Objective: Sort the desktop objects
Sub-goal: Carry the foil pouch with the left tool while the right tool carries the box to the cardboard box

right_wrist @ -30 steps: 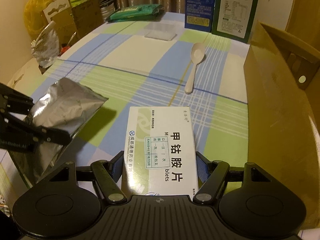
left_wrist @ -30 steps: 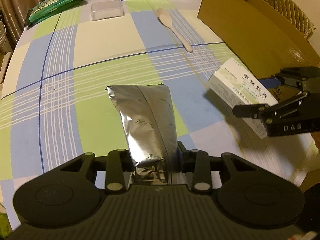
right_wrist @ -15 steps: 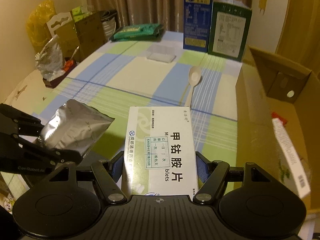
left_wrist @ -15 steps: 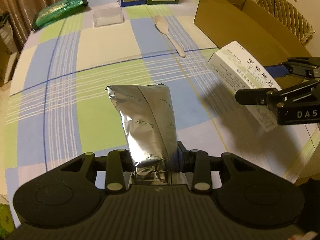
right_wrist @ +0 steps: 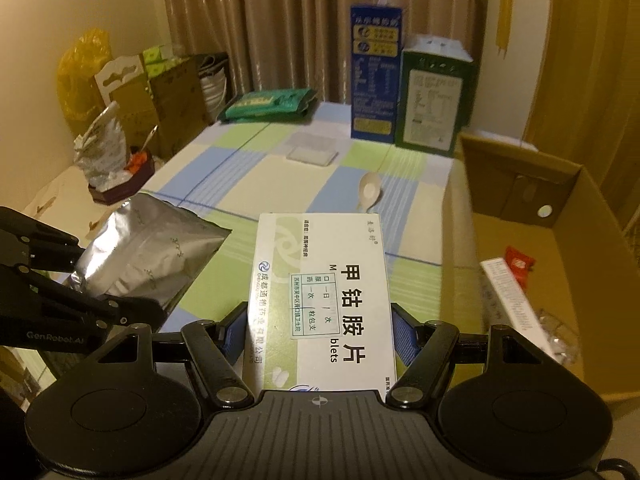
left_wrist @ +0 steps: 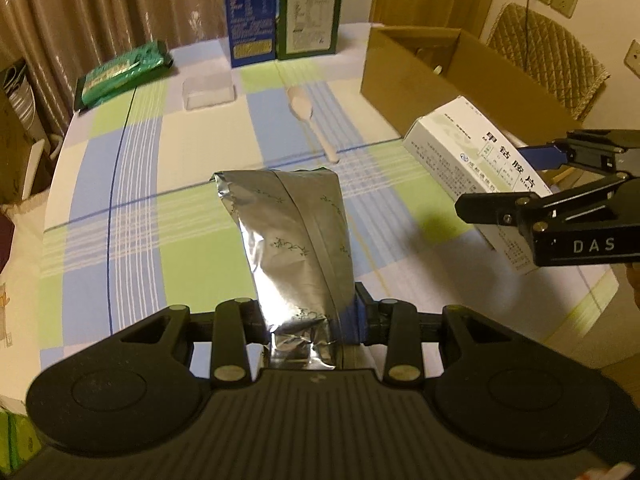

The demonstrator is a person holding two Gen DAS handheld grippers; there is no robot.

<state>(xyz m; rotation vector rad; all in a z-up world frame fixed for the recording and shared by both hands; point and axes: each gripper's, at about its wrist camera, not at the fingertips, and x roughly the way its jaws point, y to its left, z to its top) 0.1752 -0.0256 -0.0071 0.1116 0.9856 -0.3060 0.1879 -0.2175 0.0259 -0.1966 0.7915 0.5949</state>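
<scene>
Step in hand: transfer of two gripped items toward the cardboard box (right_wrist: 568,216).

Far left: green packet (left_wrist: 120,74), clear container (left_wrist: 208,89), white spoon (left_wrist: 310,118) lying on checked tablecloth (left_wrist: 120,200).

Left gripper (left_wrist: 310,322): clamped on bottom seal of silver foil pouch (left_wrist: 288,232), held clear of tablecloth.

Right gripper (right_wrist: 318,338): clamped on sides of white medicine box (right_wrist: 320,288), held aloft beside cardboard box.

Next move: carry over box rim, then release.

Legible: "DAS", "GenRobot.AI", "甲钴胺片", partial "blets". Rear carton text probably unreadable.
</scene>
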